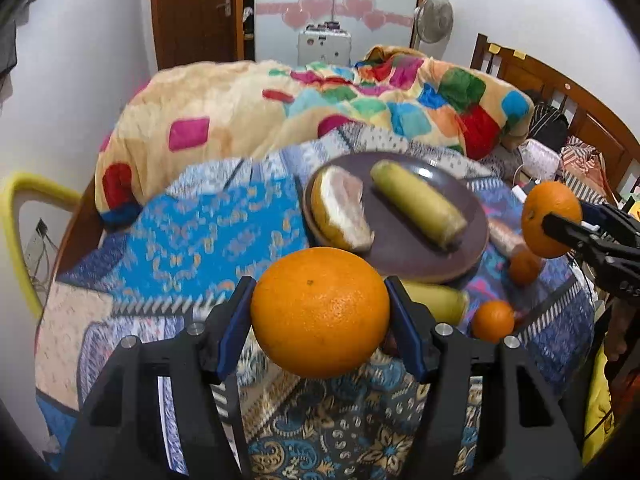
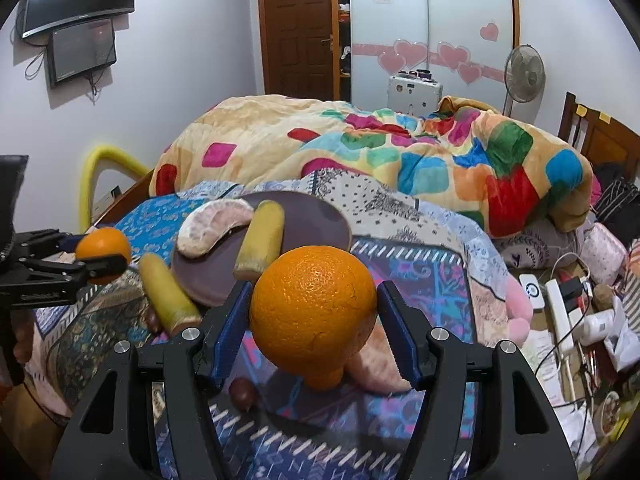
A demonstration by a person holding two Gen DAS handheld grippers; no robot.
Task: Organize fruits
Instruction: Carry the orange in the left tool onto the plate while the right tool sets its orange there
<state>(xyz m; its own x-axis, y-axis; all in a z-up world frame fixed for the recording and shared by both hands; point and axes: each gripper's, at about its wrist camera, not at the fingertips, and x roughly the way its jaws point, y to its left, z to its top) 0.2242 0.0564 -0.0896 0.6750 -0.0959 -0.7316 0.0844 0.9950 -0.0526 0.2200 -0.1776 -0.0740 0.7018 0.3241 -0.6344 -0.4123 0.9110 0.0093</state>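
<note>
My left gripper point(image 1: 320, 312) is shut on an orange point(image 1: 320, 308) and holds it above the patterned bedspread, in front of a brown plate point(image 1: 460, 196). The plate holds a pomelo piece point(image 1: 340, 212) and a yellow-green banana point(image 1: 418, 204). My right gripper point(image 2: 316, 312) is shut on another orange point(image 2: 314, 310), right of the plate point(image 2: 316, 220). Each gripper shows in the other's view: the right one point(image 1: 560, 224) with its orange point(image 1: 540, 208), the left one point(image 2: 100, 258) with its orange point(image 2: 104, 244). A second banana point(image 2: 168, 292) lies beside the plate.
Two small oranges point(image 1: 493, 320) point(image 1: 525, 267) and a pomelo piece point(image 2: 376, 364) lie on the bedspread. A dark round fruit point(image 2: 242, 394) lies near the front. A colourful quilt point(image 2: 380, 148) is heaped behind. A power strip and cables point(image 2: 560, 308) clutter the right side.
</note>
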